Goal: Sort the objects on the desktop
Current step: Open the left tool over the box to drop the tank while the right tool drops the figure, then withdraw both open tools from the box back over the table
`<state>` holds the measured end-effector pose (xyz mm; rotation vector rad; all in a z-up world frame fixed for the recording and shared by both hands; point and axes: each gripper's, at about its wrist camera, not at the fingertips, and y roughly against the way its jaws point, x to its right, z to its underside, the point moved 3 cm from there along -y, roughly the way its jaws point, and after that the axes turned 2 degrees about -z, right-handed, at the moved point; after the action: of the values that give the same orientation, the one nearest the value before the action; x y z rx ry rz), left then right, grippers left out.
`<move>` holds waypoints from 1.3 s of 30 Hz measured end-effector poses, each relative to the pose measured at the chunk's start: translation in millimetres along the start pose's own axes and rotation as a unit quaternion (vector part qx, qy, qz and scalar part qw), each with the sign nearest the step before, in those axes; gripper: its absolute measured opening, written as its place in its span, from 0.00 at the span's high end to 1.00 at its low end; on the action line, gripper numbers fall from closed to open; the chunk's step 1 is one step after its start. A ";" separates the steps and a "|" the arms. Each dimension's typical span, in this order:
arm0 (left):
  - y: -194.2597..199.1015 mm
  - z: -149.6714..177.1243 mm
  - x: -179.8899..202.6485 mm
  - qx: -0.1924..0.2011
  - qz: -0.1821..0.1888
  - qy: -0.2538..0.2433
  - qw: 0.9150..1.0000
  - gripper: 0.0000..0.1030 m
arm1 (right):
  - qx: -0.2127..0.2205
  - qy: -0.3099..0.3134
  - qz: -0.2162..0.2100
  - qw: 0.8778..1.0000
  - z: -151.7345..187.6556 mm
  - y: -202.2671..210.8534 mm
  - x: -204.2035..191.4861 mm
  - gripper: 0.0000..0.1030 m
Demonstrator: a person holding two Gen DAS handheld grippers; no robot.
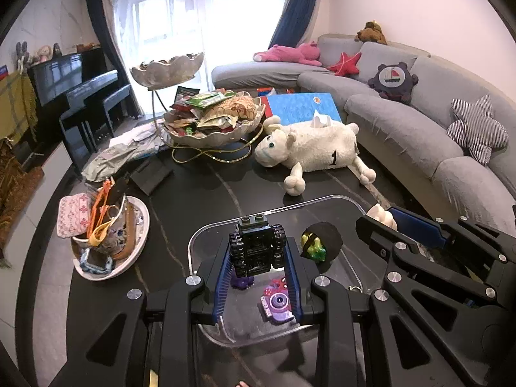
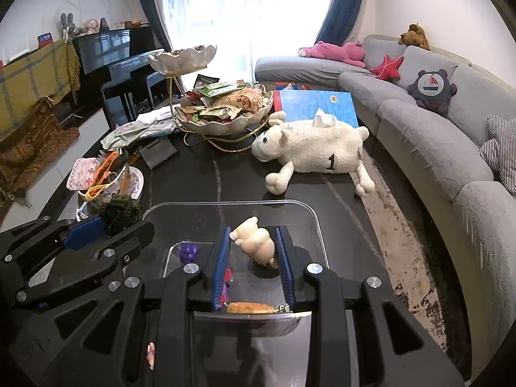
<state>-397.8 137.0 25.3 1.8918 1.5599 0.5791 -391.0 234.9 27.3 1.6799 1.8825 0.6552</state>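
Left gripper (image 1: 258,254) closed on black brick vehicle (image 1: 257,247), right gripper (image 2: 253,245) closed on cream figurine (image 2: 253,242), both above clear tray (image 2: 309,222) on dark table (image 2: 225,174).

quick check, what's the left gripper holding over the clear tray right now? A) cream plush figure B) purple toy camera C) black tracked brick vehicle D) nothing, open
C: in the left wrist view the black tracked brick vehicle sits clamped between the left gripper's blue fingers above the clear tray; the cream plush figure is in the right gripper instead.
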 end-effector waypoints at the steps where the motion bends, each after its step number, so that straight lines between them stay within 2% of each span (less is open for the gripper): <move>1: -2.8 -0.5 0.5 -0.002 -0.001 -0.001 1.000 0.74 | -0.002 -0.001 -0.001 1.000 -0.2 -3.3 1.5 0.75; 7: -20.6 -3.0 1.6 -0.014 0.001 0.001 1.000 0.73 | -0.013 -0.006 -0.003 1.000 -2.2 -21.1 7.9 0.75; 12: -32.5 -2.9 -2.5 -0.042 0.004 0.014 0.999 0.72 | -0.029 -0.014 -0.004 0.999 -2.3 -33.2 10.4 0.74; 15: -32.9 -2.8 -4.3 -0.041 -0.005 0.009 0.999 0.70 | -0.033 -0.017 -0.011 0.999 -2.1 -36.3 11.2 0.72; 17: -31.1 -3.6 -7.9 -0.041 -0.009 0.010 0.999 0.66 | -0.031 -0.019 -0.010 0.999 -1.0 -33.0 12.0 0.67; 19: -29.1 -4.4 -13.6 -0.042 -0.009 0.018 0.999 0.57 | -0.028 -0.021 -0.009 0.999 0.0 -29.7 12.8 0.55; 22: -23.9 -3.7 -21.2 -0.045 -0.005 0.032 0.998 0.47 | -0.025 -0.023 -0.007 0.999 1.5 -24.8 14.0 0.42; 29: -5.4 5.7 -24.6 -0.037 -0.012 0.024 0.999 0.46 | -0.015 -0.023 -0.001 1.000 6.0 -10.2 13.0 0.41; 35: 13.8 21.1 -34.4 -0.034 -0.040 0.024 0.998 0.46 | -0.006 -0.013 -0.013 1.000 13.6 11.9 -3.9 0.41; 39: 28.0 33.5 -47.4 -0.037 -0.045 0.038 0.998 0.46 | -0.001 -0.003 -0.021 1.000 20.9 25.7 -21.0 0.41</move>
<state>-365.3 81.4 23.1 1.7540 1.6395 0.6678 -356.2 217.0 30.3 1.6353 1.9072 0.6339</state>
